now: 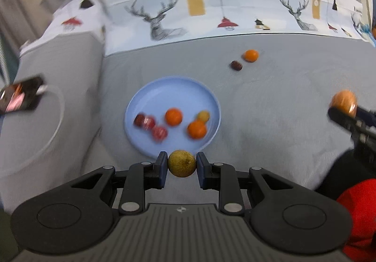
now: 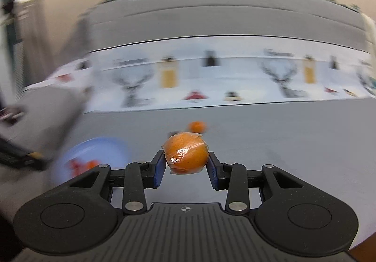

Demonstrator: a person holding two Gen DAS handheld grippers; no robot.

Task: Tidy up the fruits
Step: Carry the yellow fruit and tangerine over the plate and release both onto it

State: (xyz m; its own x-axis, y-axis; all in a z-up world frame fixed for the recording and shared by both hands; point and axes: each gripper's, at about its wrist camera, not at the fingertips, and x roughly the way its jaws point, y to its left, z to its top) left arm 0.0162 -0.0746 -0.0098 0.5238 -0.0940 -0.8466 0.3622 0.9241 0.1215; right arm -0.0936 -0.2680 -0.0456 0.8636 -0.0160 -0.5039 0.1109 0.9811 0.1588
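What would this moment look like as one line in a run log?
left claw: holding yellow-green fruit | right claw: holding wrapped orange fruit | blue plate: six fruits | two loose

Round blue plastic plate (image 1: 150, 95) on grey cloth, carrying oranges and red fruits. Yellow-green speckled fruit (image 1: 181, 163) clamped just beside its near rim; plastic-wrapped orange fruit (image 2: 186, 153) gripped aloft.

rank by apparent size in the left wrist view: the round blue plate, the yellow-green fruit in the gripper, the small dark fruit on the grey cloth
1. Round blue plate
2. Yellow-green fruit, though it sits nearest the camera, which inflates it
3. Small dark fruit, farthest away
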